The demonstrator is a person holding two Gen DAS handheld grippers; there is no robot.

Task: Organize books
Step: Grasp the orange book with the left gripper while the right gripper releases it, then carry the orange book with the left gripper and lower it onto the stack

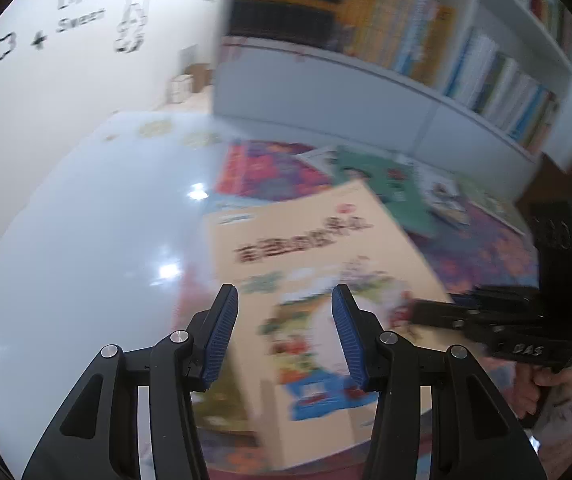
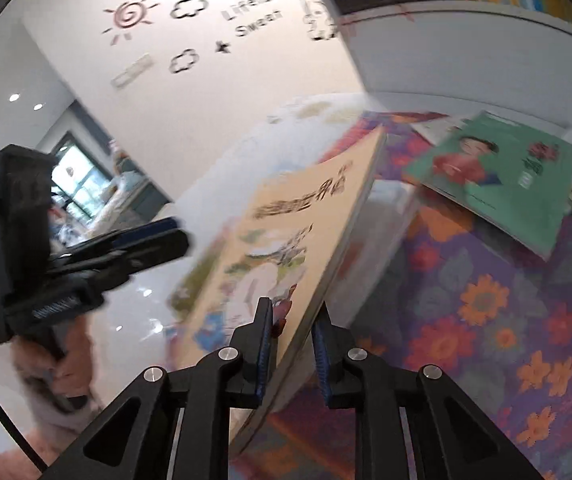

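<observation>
Large picture book (image 2: 286, 248) stood tilted on its lower edge between the fingers of the right gripper (image 2: 293, 344), above the play mat (image 2: 486, 312). Left gripper (image 1: 285, 332) sat to the book's left, its fingers apart with the book's cover seen between and beyond them, contact not clear. Second book with a child on its cover (image 2: 498, 176) lay flat on the mat, behind and to the right of the held book, overlapping further books (image 1: 442, 196) toward the mat's far edge. Bookshelf (image 1: 426, 92) stood behind the mat, rows of upright books on its shelves. Bare floor (image 1: 86, 240) lay left of the mat, the wall (image 1: 66, 100) behind it.
</observation>
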